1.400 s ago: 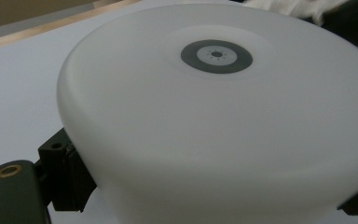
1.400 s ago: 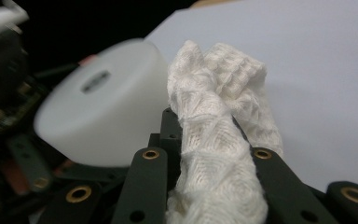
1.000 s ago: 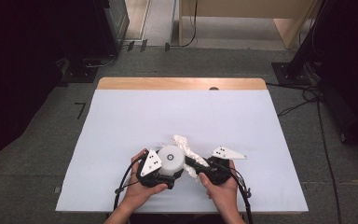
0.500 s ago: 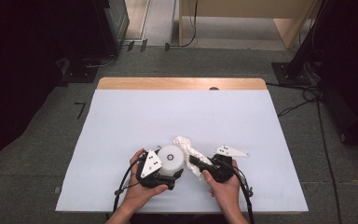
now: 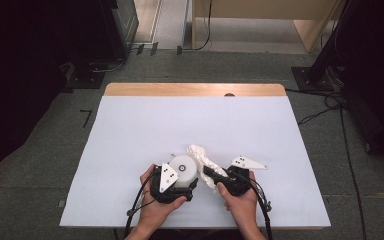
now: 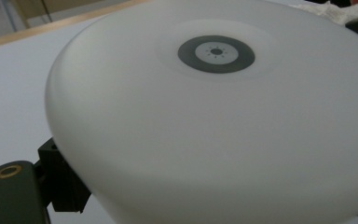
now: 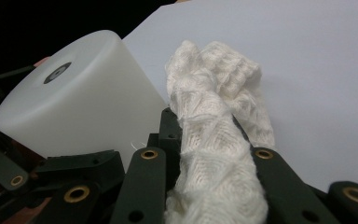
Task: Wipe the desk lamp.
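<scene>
Near the front edge of the white table (image 5: 130, 130), the left gripper (image 5: 180, 186) clamps a smooth, matte white cylinder (image 5: 185, 167), presumably steadying it for wiping. Its flat top bears a dark ring. The right gripper (image 7: 205, 158) is closed on a bunched, open-knit white cloth (image 7: 214, 140) standing just beside the cylinder's wall.

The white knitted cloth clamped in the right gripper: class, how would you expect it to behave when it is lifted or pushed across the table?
The white knitted cloth is bunched and creased between the right gripper jaws, so it is probably floppy and would droop when lifted. Its open mesh suggests it is light. Pushed on the table, it would likely crumple rather than slide whole.
</scene>
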The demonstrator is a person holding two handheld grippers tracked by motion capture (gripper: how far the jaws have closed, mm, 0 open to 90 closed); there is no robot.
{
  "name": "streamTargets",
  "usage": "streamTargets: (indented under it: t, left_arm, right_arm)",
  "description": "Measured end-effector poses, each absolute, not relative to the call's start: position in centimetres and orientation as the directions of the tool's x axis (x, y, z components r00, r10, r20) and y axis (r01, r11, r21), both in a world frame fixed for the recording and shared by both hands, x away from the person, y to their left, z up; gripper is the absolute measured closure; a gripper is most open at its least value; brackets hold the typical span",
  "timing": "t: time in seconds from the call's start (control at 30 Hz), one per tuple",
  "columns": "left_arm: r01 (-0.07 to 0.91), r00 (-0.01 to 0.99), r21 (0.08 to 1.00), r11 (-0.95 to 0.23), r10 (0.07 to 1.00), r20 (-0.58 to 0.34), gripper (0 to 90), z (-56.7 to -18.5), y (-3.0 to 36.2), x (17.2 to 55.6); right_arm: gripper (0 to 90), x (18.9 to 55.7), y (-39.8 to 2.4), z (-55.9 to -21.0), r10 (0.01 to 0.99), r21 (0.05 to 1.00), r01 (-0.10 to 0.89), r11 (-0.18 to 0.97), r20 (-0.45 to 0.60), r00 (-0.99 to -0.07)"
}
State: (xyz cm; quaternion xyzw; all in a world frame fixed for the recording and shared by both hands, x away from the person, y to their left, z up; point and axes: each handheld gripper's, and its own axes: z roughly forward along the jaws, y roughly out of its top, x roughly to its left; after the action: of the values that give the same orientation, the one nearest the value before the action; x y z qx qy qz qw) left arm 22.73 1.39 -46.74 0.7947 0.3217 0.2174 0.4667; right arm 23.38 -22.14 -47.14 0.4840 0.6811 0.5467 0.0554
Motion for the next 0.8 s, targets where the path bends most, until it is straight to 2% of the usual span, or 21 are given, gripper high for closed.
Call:
streamTargets:
  t: [0.07, 0.1, 0.2, 0.37, 0.67, 0.8]
  left_arm:
    - [0.242, 0.729, 0.888, -0.392, 0.677, 0.101, 8.4, -46.4, 2.1, 23.2]
    - [0.226, 0.745, 0.895, -0.384, 0.661, 0.095, 8.5, -46.1, 2.6, 23.5]
    - [0.249, 0.785, 0.905, -0.344, 0.619, 0.019, 8.5, -45.8, 4.1, 24.4]
    - [0.249, 0.827, 0.886, -0.391, 0.562, 0.016, 8.5, -46.8, 3.6, 24.5]
    - [0.258, 0.831, 0.884, -0.389, 0.557, 0.002, 8.5, -47.0, 3.3, 24.6]
    - [0.261, 0.831, 0.884, -0.388, 0.556, -0.002, 8.5, -47.0, 3.3, 24.6]
  right_arm:
    - [76.0, 23.3, -22.0, -47.0, 0.718, 0.805, 0.589, -0.065, 0.448, -0.533]
    - [76.0, 23.3, -21.9, -46.8, 0.715, 0.809, 0.584, -0.068, 0.448, -0.537]
    - [76.0, 23.1, -21.7, -46.5, 0.712, 0.821, 0.568, -0.067, 0.438, -0.549]
    - [76.0, 22.8, -21.4, -46.0, 0.704, 0.830, 0.553, -0.069, 0.433, -0.563]
    - [76.1, 21.5, -21.0, -43.4, 0.677, 0.884, 0.456, -0.107, 0.401, -0.618]
    - [76.3, 21.4, -20.5, -43.8, 0.688, 0.884, 0.461, -0.079, 0.383, -0.617]
